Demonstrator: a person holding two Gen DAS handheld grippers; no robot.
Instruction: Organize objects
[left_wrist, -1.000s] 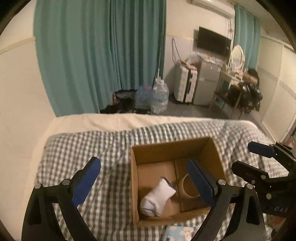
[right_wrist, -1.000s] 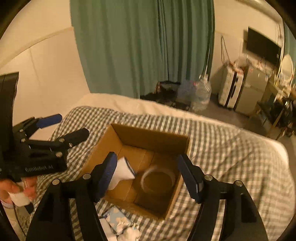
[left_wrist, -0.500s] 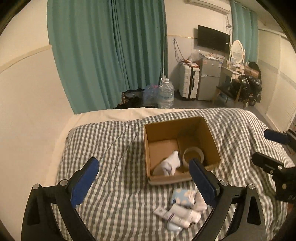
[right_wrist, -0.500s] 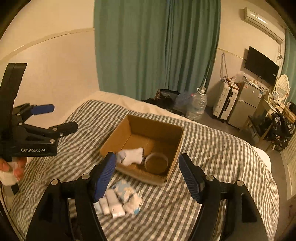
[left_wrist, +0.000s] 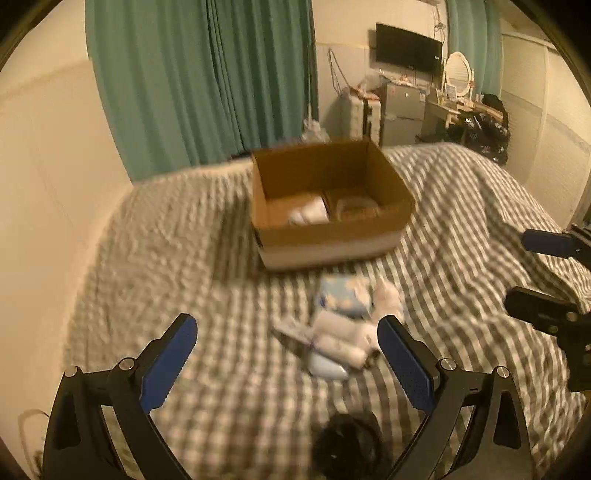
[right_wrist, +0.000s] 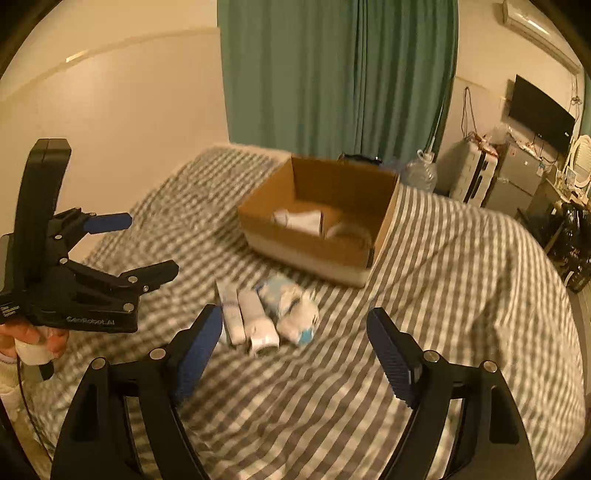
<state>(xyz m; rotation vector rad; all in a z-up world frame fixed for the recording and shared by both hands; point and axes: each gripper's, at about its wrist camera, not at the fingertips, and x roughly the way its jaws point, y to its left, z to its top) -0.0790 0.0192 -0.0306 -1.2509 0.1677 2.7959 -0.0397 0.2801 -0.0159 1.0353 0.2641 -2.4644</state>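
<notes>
An open cardboard box (left_wrist: 332, 243) (right_wrist: 314, 254) sits on the checked bed cover and holds a white sock (left_wrist: 310, 214) (right_wrist: 299, 219) and a tape roll (left_wrist: 356, 205) (right_wrist: 351, 232). In front of it lies a small pile: white tubes (left_wrist: 336, 338) (right_wrist: 251, 317), a blue patterned pack (left_wrist: 345, 297) (right_wrist: 275, 291) and a white sock (right_wrist: 299, 319). My left gripper (left_wrist: 286, 360) is open and empty, above the bed short of the pile. My right gripper (right_wrist: 293, 349) is open and empty, just short of the pile.
A dark object (left_wrist: 351, 446) lies on the bed near the front edge in the left wrist view. Green curtains (right_wrist: 332, 74), a water jug (right_wrist: 421, 173), a suitcase (right_wrist: 472, 177) and a cluttered desk (left_wrist: 469, 114) stand beyond the bed. A wall runs along the left.
Both grippers have pulled back from above the box and dropped lower. The pile of tubes, pack and sock has come into view in front of the box. Both stay open.
</notes>
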